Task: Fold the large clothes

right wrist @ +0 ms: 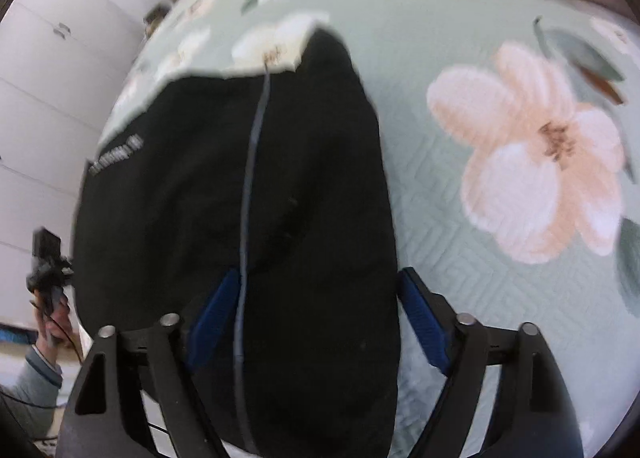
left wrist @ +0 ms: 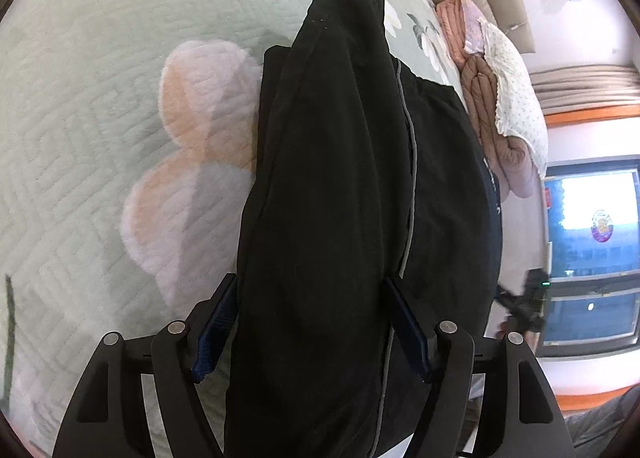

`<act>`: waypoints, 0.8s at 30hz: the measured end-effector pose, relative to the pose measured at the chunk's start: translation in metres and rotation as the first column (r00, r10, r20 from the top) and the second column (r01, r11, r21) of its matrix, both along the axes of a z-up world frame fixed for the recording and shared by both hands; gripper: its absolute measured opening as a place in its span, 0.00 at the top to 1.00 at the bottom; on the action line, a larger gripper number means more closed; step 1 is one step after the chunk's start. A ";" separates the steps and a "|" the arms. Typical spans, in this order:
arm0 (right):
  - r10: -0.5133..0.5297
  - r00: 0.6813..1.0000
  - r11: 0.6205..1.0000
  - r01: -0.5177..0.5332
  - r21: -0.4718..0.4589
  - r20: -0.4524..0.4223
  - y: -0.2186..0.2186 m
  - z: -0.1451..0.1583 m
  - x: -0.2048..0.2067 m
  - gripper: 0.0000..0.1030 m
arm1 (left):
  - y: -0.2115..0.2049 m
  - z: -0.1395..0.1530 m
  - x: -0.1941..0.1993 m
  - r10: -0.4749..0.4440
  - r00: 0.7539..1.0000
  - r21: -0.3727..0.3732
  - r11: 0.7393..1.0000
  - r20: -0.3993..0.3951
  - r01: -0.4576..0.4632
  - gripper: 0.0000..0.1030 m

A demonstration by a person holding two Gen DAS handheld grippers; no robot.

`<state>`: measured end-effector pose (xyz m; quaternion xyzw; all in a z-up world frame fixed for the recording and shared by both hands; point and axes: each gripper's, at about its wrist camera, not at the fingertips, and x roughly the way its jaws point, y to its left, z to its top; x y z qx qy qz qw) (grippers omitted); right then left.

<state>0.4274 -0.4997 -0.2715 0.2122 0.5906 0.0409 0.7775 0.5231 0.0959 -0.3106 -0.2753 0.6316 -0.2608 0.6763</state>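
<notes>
A black garment (left wrist: 340, 186) with a thin grey side stripe hangs from my left gripper (left wrist: 312, 314) over a pale green flowered bedspread (left wrist: 100, 106). The blue-padded jaws stand apart with bunched cloth filling the gap between them. The same garment (right wrist: 248, 198), with small white lettering near its left edge, also fills my right gripper (right wrist: 316, 310); its blue pads (right wrist: 420, 314) sit on either side of the cloth. The right wrist view is blurred. The garment's lower end rests on the bedspread (right wrist: 500, 298).
Folded pink and brown quilts and a dotted pillow (left wrist: 508, 98) lie at the bed's far right edge. A window (left wrist: 592, 250) is at right. White wardrobe doors (right wrist: 48, 106) are at left. The other hand and gripper (right wrist: 48, 278) show at left.
</notes>
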 end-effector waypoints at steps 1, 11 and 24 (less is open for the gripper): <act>-0.013 1.000 0.999 0.013 0.035 -0.012 -0.004 -0.009 0.001 0.05 | 0.003 -0.002 0.000 -0.001 1.000 -0.014 1.000 -0.002 0.001 0.28; 0.089 0.994 0.984 -0.098 0.149 0.067 0.008 -0.009 0.008 0.38 | 0.003 0.001 -0.001 0.012 0.999 -0.158 0.987 0.040 -0.006 0.35; 0.078 0.988 0.978 -0.102 0.183 0.134 0.034 0.005 0.013 0.61 | 0.002 0.030 -0.020 0.073 0.989 -0.176 0.983 0.126 -0.050 0.67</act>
